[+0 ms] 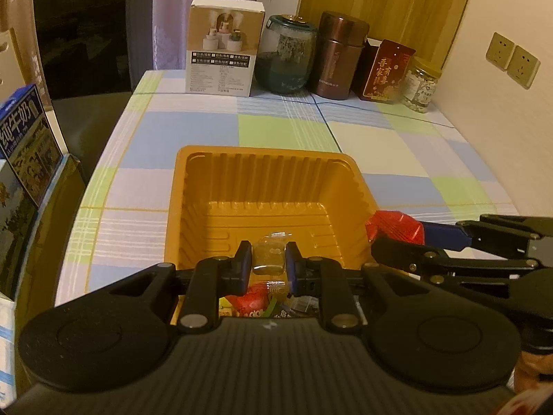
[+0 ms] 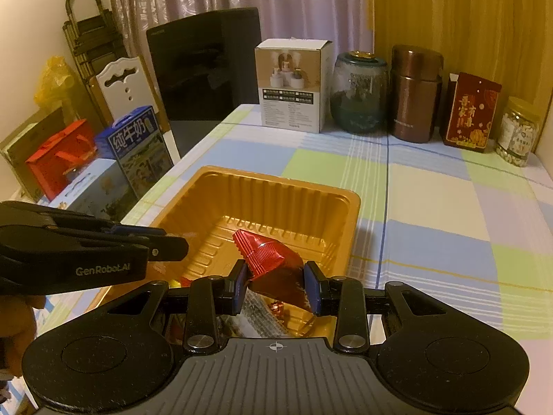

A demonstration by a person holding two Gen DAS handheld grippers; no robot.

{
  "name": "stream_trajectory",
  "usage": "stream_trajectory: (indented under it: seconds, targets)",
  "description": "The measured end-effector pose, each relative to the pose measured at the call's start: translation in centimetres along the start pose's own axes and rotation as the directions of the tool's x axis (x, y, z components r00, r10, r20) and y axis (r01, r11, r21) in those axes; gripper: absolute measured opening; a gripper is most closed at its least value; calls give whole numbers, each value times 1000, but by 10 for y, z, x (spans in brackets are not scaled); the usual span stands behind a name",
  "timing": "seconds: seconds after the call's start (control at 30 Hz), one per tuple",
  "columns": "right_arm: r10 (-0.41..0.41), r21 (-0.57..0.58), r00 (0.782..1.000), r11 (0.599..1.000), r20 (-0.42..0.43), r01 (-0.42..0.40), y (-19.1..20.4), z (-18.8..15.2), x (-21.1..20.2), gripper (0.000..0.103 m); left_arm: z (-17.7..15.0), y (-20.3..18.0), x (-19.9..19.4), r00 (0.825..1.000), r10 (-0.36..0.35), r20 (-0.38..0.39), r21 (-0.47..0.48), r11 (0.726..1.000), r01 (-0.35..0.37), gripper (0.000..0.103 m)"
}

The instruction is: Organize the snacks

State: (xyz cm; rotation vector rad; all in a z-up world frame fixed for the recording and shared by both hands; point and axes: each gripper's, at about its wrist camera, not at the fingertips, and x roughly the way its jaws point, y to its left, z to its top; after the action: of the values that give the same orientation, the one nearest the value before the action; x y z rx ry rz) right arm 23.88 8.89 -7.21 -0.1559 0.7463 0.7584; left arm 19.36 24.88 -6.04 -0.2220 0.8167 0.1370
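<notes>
One gold plastic tray (image 1: 266, 186) sits on the checked tablecloth (image 1: 283, 128), and two grippers work over its near end, each carrying one snack. The left gripper (image 1: 269, 259) has its blue pads (image 1: 246, 263) pressed in on a small clear-wrapped candy (image 1: 269, 256), held above the near part of the tray floor; the wrapper is see-through, so its long axis is hard to judge. The right gripper (image 2: 276, 282) is clamped on a red foil packet (image 2: 268, 254), whose long axis runs from between the pads up and to the left, its crimped end pointing toward the far left of the tray (image 2: 276, 204) (the darker lower end is tucked between the fingers). In the left wrist view that packet (image 1: 395, 226) shows just past the tray's right wall. A few more wrapped snacks (image 1: 266, 302) lie in the near end of the tray, largely hidden under both gripper bodies, so I cannot count them. Along the far edge stand five things in a row: one white box (image 1: 224, 46), one glass jar (image 1: 285, 55), one brown flask (image 1: 340, 55), one red packet (image 1: 385, 72) and one small clear jar (image 1: 420, 84). A blue milk carton (image 1: 29, 141) is cut off at the left edge.
</notes>
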Motion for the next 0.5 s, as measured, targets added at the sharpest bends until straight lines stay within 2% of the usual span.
stream_trajectory:
  seconds: [0.03,0.07,0.13,0.5]
  targets:
    - [0,2,1000,1000,0,0,0,0,0,36,0,1,1,1000,6,0,-9,1000,-6,20]
    - [-1,3,1000,1000,0,1,-1,0,0,36,0,3,2,1000,14,2,-16,1000,-14,28]
    - [-2,5,1000,1000,1,2,-2,0,-1,36,0,6,1,1000,22,10,-29,999,-22,32]
    - [11,42,1000,999,-7,-11,-5,-1,-3,36,-9,11,-19,999,44,22,-28,999,-44,36]
